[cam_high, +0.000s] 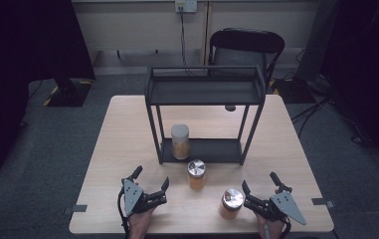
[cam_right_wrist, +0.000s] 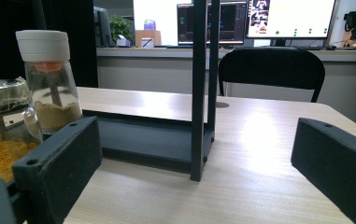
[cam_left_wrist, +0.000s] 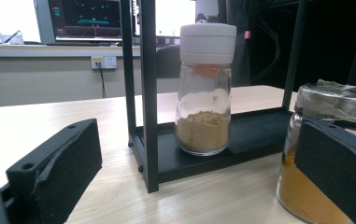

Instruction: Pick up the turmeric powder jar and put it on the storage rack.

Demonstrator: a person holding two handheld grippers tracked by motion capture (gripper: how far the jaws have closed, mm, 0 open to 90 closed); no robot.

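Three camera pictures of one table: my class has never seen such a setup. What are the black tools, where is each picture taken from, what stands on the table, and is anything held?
A person holds a hand tool in each hand: the left gripper and right gripper, both open, holding nothing. One camera looks down from above; the others ride on each gripper, looking along its black fingers. On the wooden table stands a black two-level rack. A white-capped jar of tan powder sits on its lower shelf. Two metal-lidded jars of orange powder, the middle jar and the right jar, stand in front.

One jar [cam_high: 180, 141] on the rack's bottom shelf [cam_high: 217, 150], two jars [cam_high: 196, 174] [cam_high: 231, 203] before it.
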